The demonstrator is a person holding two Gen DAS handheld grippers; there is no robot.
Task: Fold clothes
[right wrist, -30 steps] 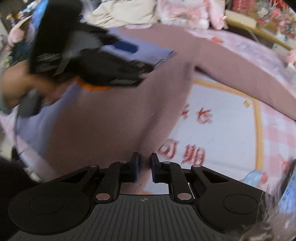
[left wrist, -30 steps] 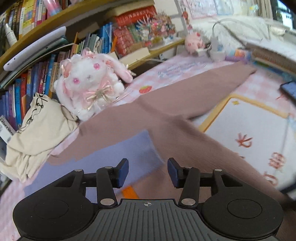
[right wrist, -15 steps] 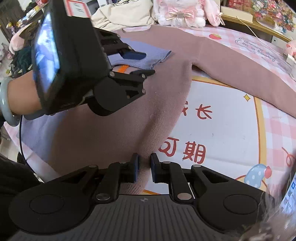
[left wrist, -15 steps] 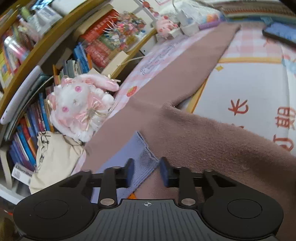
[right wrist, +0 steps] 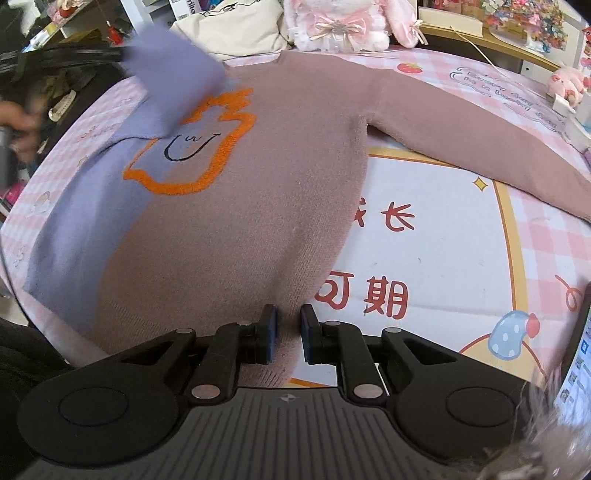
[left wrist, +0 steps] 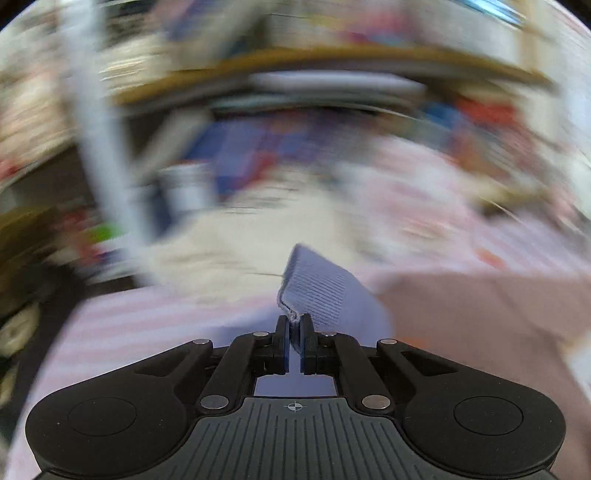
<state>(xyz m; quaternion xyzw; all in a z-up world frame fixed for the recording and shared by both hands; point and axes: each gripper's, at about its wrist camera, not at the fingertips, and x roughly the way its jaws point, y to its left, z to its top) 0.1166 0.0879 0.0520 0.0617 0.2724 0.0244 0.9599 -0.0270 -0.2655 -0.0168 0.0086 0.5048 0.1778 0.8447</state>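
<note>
A mauve and lavender sweater (right wrist: 280, 184) with an orange outlined face lies spread on the bed, its mauve sleeve (right wrist: 480, 144) stretched out to the right. My left gripper (left wrist: 294, 332) is shut on the ribbed cuff of the lavender sleeve (left wrist: 321, 291) and holds it lifted; the raised sleeve also shows in the right wrist view (right wrist: 173, 85). My right gripper (right wrist: 289, 325) sits low at the sweater's bottom hem, jaws nearly closed on the hem fabric.
A pink plush rabbit (right wrist: 343, 26) and a cream bag (right wrist: 229, 29) sit at the far edge. A printed mat (right wrist: 443, 258) lies on the pink checked bedcover (right wrist: 546, 243). A phone (right wrist: 576, 369) shows at the right edge. The left wrist view is motion-blurred.
My left gripper closed on the lavender cuff and swung it up and to the left, unfolding the sleeve off the sweater's front. My right gripper stayed at the hem.
</note>
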